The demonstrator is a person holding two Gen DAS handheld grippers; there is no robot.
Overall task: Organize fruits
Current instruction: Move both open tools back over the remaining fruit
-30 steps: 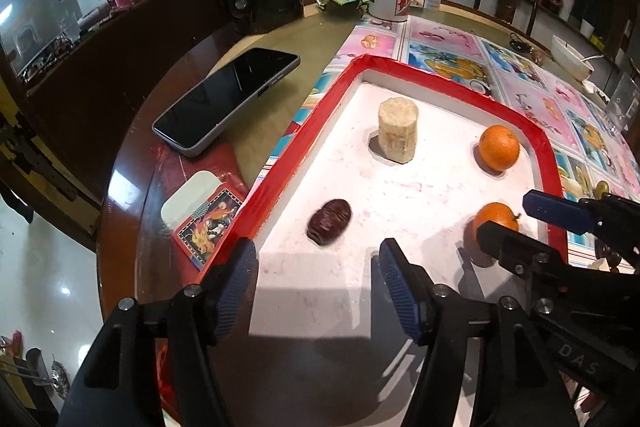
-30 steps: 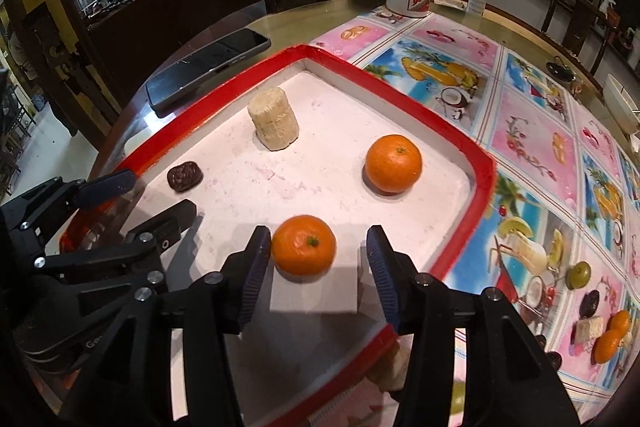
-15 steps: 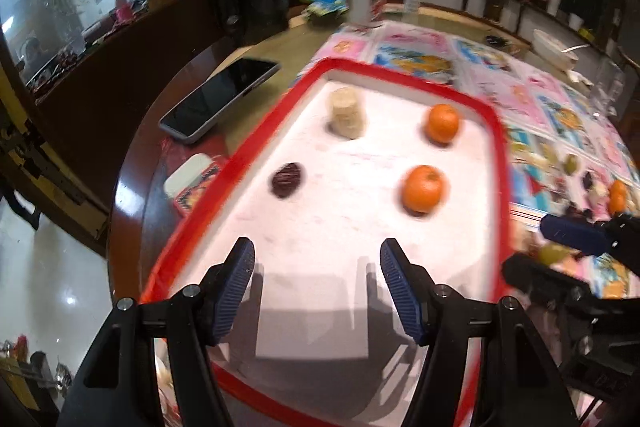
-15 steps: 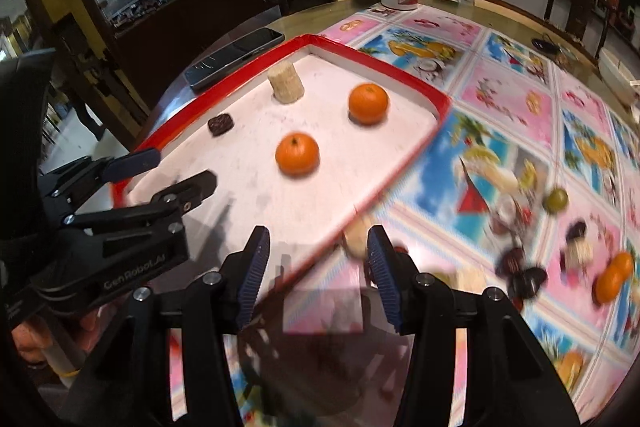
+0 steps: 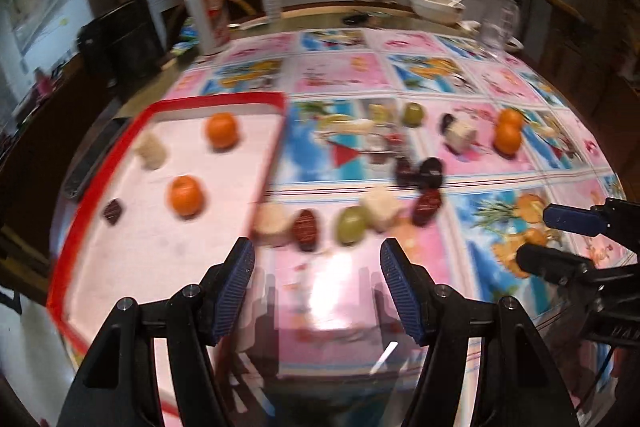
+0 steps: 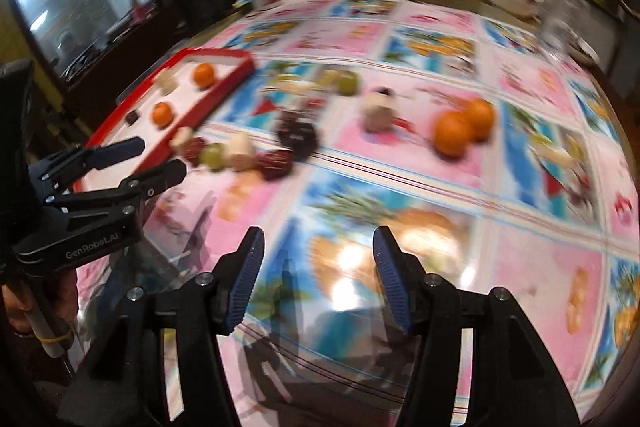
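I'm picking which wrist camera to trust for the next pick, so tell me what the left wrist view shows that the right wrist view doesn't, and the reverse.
Only the left wrist view shows the whole near edge of the red tray and the left gripper head-on, open and empty. Only the right wrist view shows the hand holding the left gripper, and the right gripper head-on, open and empty. Both show two oranges on the tray, the loose pair of oranges and the scattered fruit row, all blurred.
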